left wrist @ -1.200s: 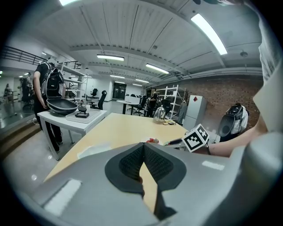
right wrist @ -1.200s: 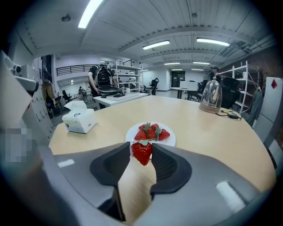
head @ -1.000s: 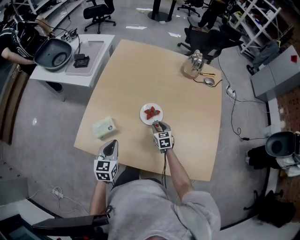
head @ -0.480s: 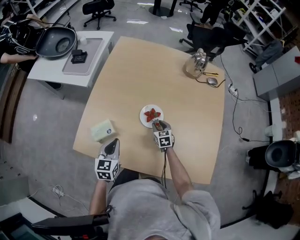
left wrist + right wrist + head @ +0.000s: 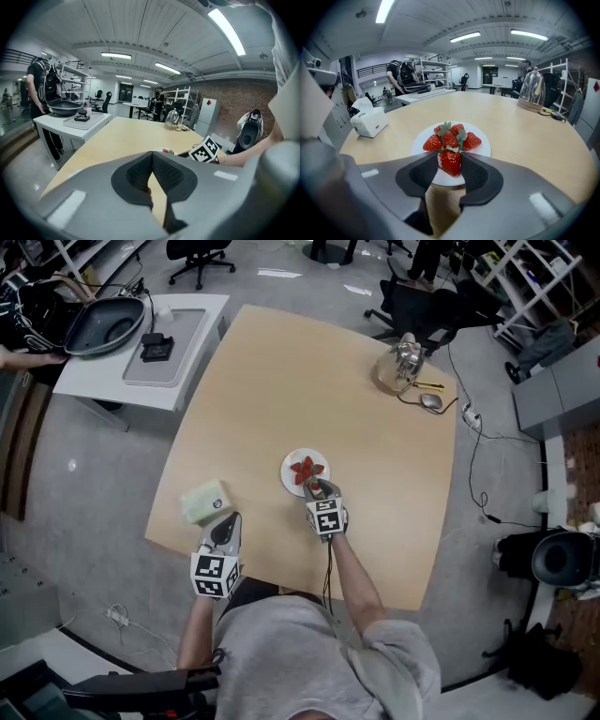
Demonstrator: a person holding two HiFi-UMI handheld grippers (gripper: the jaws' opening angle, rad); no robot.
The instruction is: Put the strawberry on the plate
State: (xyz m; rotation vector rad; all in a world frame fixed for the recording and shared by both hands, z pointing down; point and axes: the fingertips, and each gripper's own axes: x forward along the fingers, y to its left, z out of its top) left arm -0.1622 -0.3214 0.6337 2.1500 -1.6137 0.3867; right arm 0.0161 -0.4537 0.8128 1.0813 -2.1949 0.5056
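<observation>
One tan bench (image 5: 281,371), and the job on it looks nearly finished. The right tool (image 5: 317,489) reaches to the near rim of the white plate (image 5: 290,480), jaws pinching a strawberry (image 5: 451,163) by its sides, tip down. From the right gripper view the strawberry sits over the plate's near edge, just in front of the berries (image 5: 451,136) already heaped there. Whether it touches the plate I cannot tell. My reading is that carrying is done; left to do are the last bit of lowering, spreading the jaws and drawing back without knocking the heap. The left tool (image 5: 228,523) hangs over the near edge of the bench, well apart from the plate, jaws pressed together on nothing. Counts, big to small: one bench; two tools; one pale box (image 5: 206,501) off to the left of the plate; one shiny kettle (image 5: 401,360) at the far corner; one plate; on it at least four berries, bunched too tightly for a firm count; one strawberry in the jaws.
</observation>
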